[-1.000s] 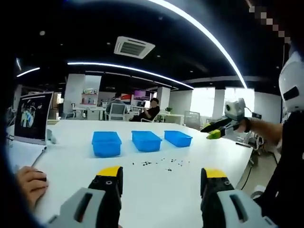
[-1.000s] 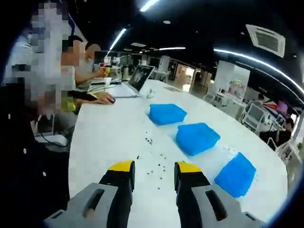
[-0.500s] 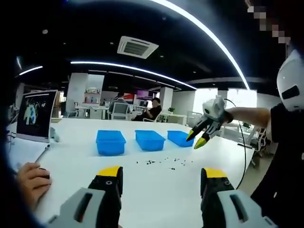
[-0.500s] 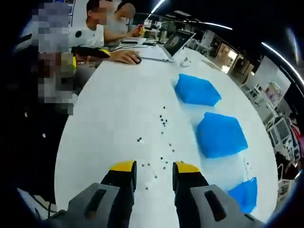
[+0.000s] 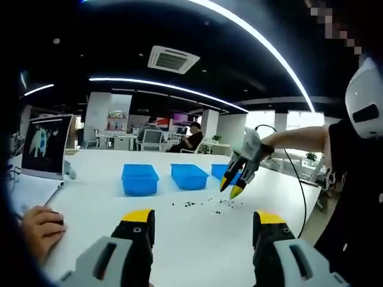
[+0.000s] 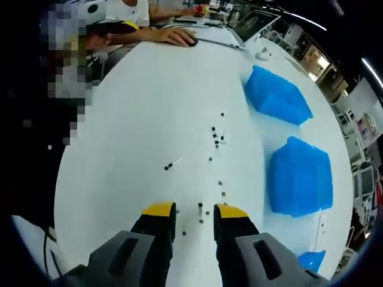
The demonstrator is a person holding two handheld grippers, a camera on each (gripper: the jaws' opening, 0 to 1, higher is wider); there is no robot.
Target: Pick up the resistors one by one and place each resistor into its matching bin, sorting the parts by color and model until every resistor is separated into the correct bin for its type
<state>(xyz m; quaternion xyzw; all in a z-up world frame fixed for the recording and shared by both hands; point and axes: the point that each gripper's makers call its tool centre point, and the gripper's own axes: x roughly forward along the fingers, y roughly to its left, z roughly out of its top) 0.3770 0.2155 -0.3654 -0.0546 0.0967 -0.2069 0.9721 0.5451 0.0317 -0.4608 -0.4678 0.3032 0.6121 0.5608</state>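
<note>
Right gripper [image 6: 195,210] held over scattered resistors [image 6: 215,139] on white table [image 6: 131,119], jaws parted, nothing gripped. Left gripper [image 5: 204,217] spread wide, unloaded. Blue bins [image 6: 298,176] beside resistors.

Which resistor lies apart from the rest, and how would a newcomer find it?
On the white table, find the blue bins and the trail of small dark resistors alongside them. The lone resistor lies off that trail, on the side away from the bins, by itself on bare tabletop, its thin lead showing.

Tiny dark resistors [image 6: 216,139] lie scattered on white table beside three blue bins [image 6: 298,176]
</note>
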